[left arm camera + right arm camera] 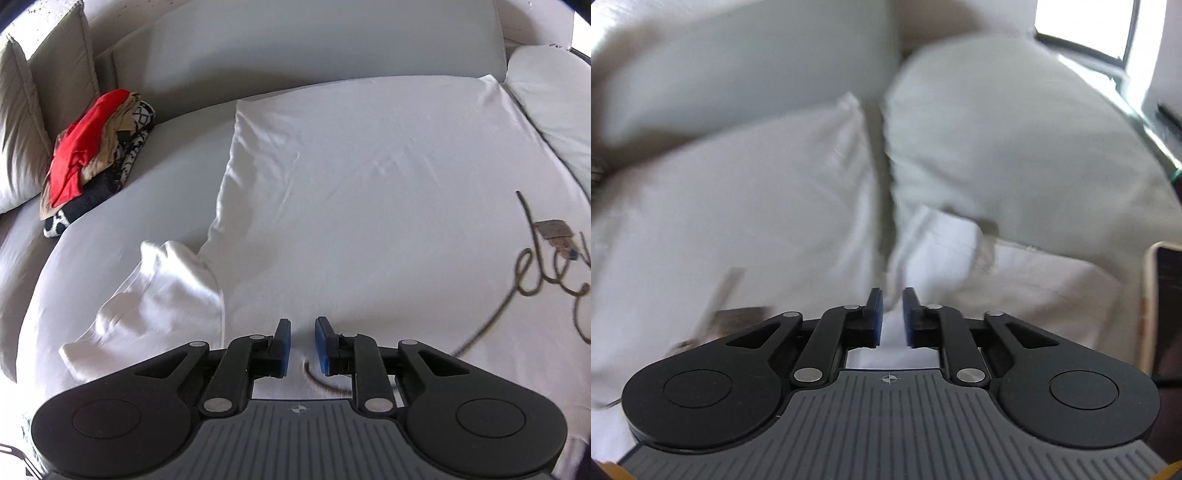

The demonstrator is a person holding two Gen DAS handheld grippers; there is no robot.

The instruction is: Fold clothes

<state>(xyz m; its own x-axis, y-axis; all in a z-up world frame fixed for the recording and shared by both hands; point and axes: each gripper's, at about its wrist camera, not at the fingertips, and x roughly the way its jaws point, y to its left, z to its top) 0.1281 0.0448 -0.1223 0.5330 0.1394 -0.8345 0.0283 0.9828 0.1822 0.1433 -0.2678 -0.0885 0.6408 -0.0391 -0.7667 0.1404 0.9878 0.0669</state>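
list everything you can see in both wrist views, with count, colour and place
white t-shirt: 1, white with dark script print, spread flat on the sofa seat, one sleeve bunched at lower left
clothes pile: 1, red, tan and black-and-white pieces, far left of the seat
cushions: 2, beige, behind the pile
sofa: 1, light grey, padded arm to the right
phone: 1, pale case, right edge of right wrist view
left gripper: 1, black, blue pads, jaws slightly apart, empty
right gripper: 1, same, empty
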